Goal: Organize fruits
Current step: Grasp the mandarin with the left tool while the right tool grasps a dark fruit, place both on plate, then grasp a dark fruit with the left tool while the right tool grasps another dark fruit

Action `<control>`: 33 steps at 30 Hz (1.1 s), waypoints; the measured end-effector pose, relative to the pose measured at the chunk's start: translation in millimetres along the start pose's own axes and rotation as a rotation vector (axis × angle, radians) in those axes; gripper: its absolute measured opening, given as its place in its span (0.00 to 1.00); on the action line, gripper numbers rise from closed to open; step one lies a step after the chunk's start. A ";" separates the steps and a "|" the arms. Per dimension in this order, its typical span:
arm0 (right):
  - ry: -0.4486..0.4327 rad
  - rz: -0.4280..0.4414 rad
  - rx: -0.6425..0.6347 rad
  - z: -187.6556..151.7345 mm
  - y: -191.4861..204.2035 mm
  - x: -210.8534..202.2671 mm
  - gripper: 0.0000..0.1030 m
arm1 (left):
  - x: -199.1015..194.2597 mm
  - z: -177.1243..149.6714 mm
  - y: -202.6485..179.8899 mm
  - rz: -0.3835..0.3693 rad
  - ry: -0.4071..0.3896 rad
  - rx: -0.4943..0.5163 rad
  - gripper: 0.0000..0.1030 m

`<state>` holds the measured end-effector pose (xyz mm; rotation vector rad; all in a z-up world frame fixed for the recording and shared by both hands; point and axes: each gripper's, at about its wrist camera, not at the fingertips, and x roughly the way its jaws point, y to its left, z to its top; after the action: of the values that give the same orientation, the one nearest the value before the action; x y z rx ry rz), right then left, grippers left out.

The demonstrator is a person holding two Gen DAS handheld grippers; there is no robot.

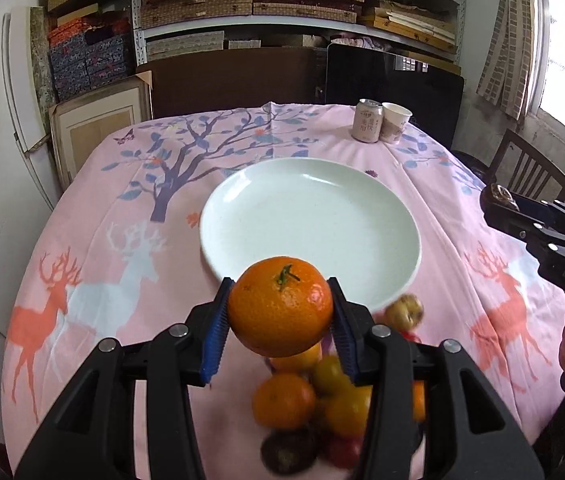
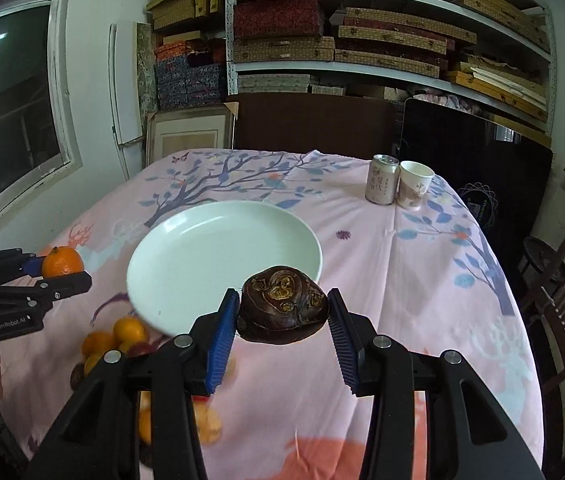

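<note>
My left gripper (image 1: 280,312) is shut on an orange mandarin (image 1: 280,306) and holds it above the table, just in front of the white plate (image 1: 310,224). It also shows in the right wrist view (image 2: 58,270) with the mandarin (image 2: 62,262). My right gripper (image 2: 282,316) is shut on a dark brown wrinkled fruit (image 2: 282,304), held at the near right rim of the plate (image 2: 218,264). The plate holds nothing. A pile of loose fruit (image 1: 314,404) lies on the cloth below the left gripper, also in the right wrist view (image 2: 118,338).
A pink drink can (image 1: 367,121) and a paper cup (image 1: 395,122) stand at the table's far right. The pink deer tablecloth (image 1: 122,240) covers the table. A wooden chair (image 1: 530,168) stands at the right. Shelves of boxes fill the back wall.
</note>
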<state>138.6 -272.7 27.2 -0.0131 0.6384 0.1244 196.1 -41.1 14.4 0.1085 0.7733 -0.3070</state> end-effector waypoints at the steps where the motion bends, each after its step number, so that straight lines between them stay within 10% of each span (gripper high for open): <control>1: 0.013 0.009 0.006 14.0 -2.4 20.1 0.44 | 18.9 14.0 3.2 -0.014 0.016 -0.010 0.44; 12: 0.156 0.065 -0.025 63.9 8.7 180.4 0.46 | 174.4 74.5 30.4 -0.014 0.183 -0.067 0.45; 15: 0.128 0.041 -0.047 70.6 15.0 189.6 0.72 | 171.8 81.1 30.6 0.056 0.148 -0.055 0.80; 23: 0.024 0.051 -0.007 63.5 3.9 110.3 0.72 | 83.6 66.1 38.5 0.026 0.035 -0.056 0.87; 33: 0.017 0.060 -0.086 -55.2 33.1 -29.9 0.72 | -31.6 -82.6 9.7 -0.035 0.027 0.073 0.88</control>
<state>78.1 -246.0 1.6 -0.0779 0.6499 0.2096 122.4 -7.3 -22.5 0.1681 0.7913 -0.3676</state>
